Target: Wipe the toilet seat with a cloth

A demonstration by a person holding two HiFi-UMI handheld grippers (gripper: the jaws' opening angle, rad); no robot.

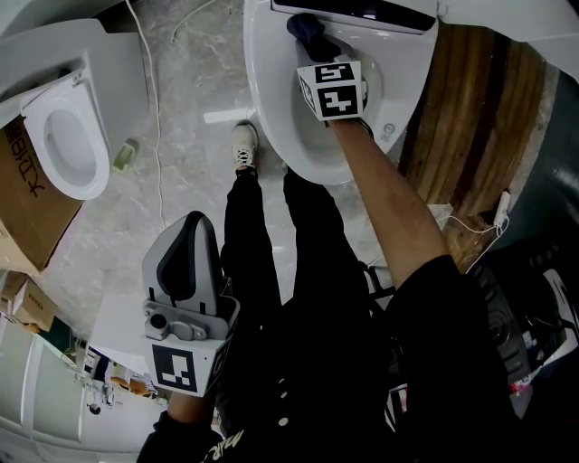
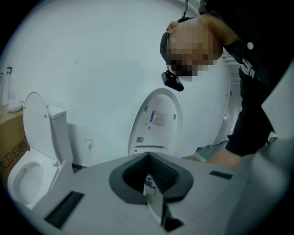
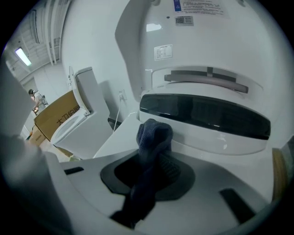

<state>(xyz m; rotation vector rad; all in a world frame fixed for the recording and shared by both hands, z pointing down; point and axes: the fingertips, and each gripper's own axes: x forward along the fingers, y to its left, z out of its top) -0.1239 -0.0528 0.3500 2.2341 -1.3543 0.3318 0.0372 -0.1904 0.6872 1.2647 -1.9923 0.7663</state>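
The white toilet seat [image 1: 271, 108] lies at the top centre of the head view. My right gripper [image 1: 318, 50] reaches to the back of the seat, shut on a dark blue cloth [image 1: 308, 27]. In the right gripper view the cloth [image 3: 154, 137] bulges out of the right gripper [image 3: 154, 172], right in front of the dark strip [image 3: 206, 112] under the raised lid [image 3: 197, 36]. The white seat [image 3: 117, 135] shows to its left. My left gripper [image 1: 192, 226] hangs low by my left leg, shut and holding nothing. In its own view the left gripper [image 2: 149, 181] points at the raised lid [image 2: 156, 121].
A second toilet [image 1: 68, 136] with a cardboard box [image 1: 27, 199] beside it stands at the left. A small green bottle [image 1: 125, 154] and a white cable [image 1: 154, 90] lie on the marble floor. Wooden boards [image 1: 479, 108] are at the right. My shoe [image 1: 244, 145] is beside the bowl.
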